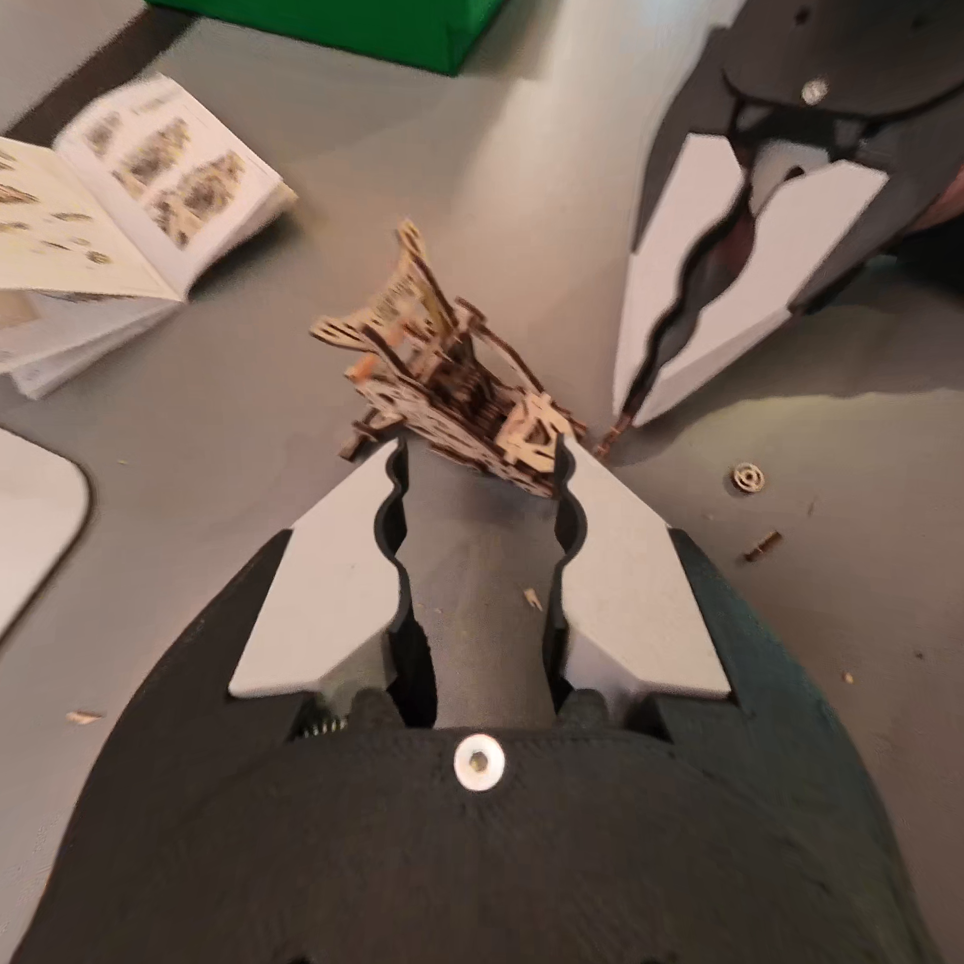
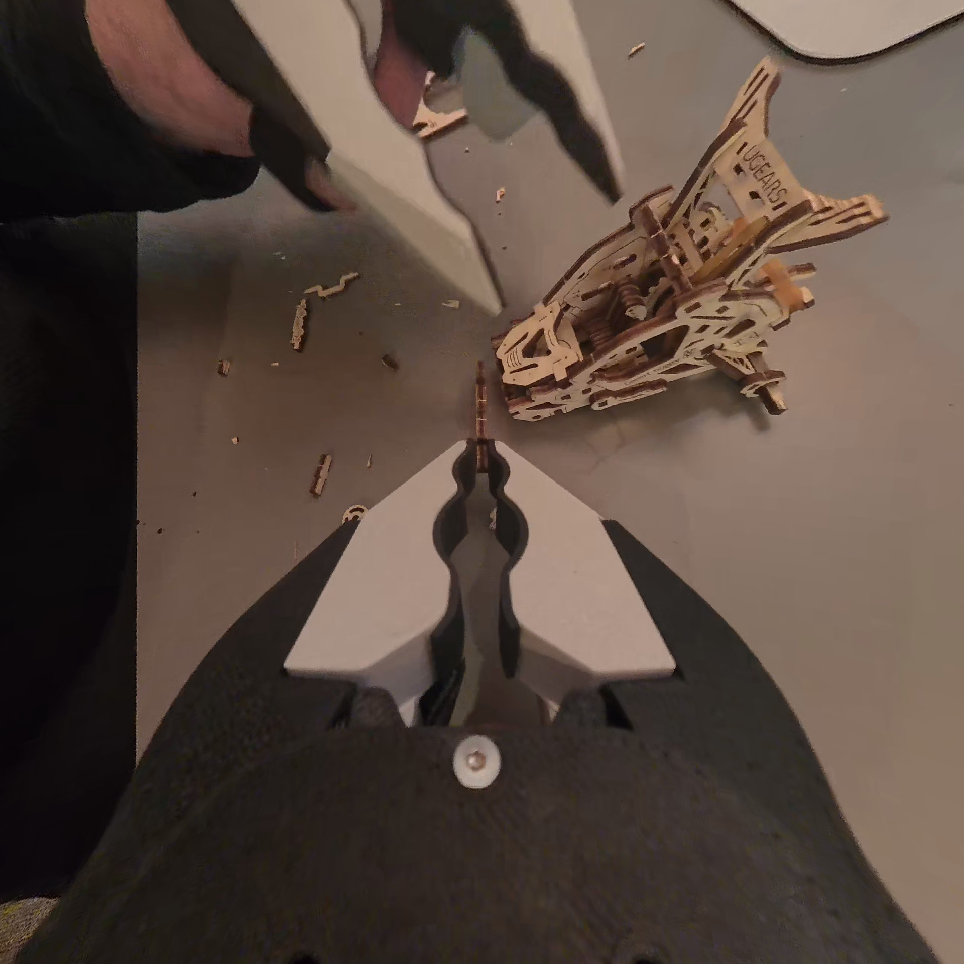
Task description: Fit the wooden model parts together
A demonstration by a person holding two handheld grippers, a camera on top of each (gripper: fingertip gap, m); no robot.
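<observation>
We hold the left hand-held gripper (image 1: 480, 448) with its jaws spread wide and nothing between them, the tips reaching just up to the near end of the wooden model (image 1: 443, 386), which lies tilted on the grey table (image 1: 261, 469); from the right wrist view the same model (image 2: 673, 313) sits on its side, apart from the left hand-held gripper's tips (image 2: 553, 250) above it in that picture. Our right hand-held gripper (image 2: 479, 448) is closed almost fully on a thin wooden strip (image 2: 480, 401), pinched at the very tips and sticking forward, edge-on, just beside the nose of the model without clearly touching it; in the left wrist view that right hand-held gripper (image 1: 626, 417) comes in from the far right with the strip's end (image 1: 607, 443) showing below its tips. Small offcuts (image 2: 321, 474) and a longer toothed piece (image 2: 299, 323) are scattered on the table toward the edge where it drops to a dark area. A small wooden ring (image 1: 747, 477) and a short peg (image 1: 762, 546) lie to the right of the model. An open instruction booklet (image 1: 130, 198) lies toward the far left, a green box (image 1: 365, 26) at the far edge, and a white rounded board (image 1: 36, 521) at the left edge.
</observation>
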